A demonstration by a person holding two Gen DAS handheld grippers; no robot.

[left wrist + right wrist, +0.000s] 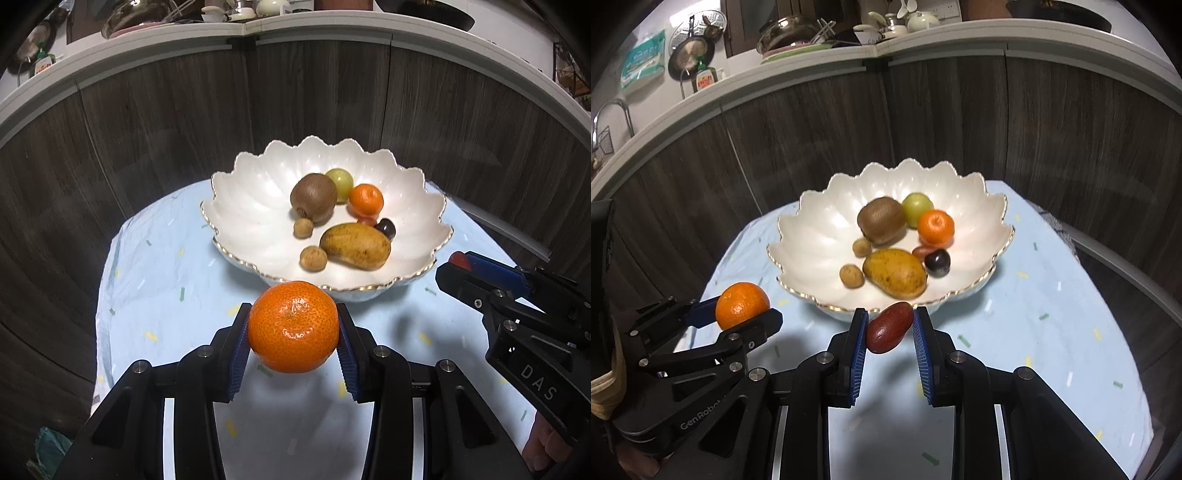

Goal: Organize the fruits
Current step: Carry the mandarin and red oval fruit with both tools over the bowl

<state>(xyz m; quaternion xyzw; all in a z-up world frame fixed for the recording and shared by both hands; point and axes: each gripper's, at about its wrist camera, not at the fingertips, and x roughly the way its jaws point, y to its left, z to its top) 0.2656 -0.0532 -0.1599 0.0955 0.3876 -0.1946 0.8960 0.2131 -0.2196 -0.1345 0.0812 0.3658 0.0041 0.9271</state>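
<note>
A white scalloped bowl (pixel 243 206) with a gold rim stands on the light blue tablecloth; it also shows in the right wrist view (pixel 812 236). It holds a kiwi (pixel 313 198), a green fruit (pixel 341 182), a small tangerine (pixel 366 200), a yellow-brown mango (pixel 354 245), a dark plum (pixel 386 228) and two small brown fruits. My left gripper (pixel 293 328) is shut on a large tangerine (pixel 293 326) just in front of the bowl. My right gripper (pixel 890 326) is shut on a red date (pixel 889 326) near the bowl's front rim.
The small round table with the blue cloth (pixel 1052 314) stands against a dark wood-panelled counter front (pixel 960 118). A shelf above holds pans, dishes and bottles. The right gripper (pixel 458 271) shows at the right in the left wrist view.
</note>
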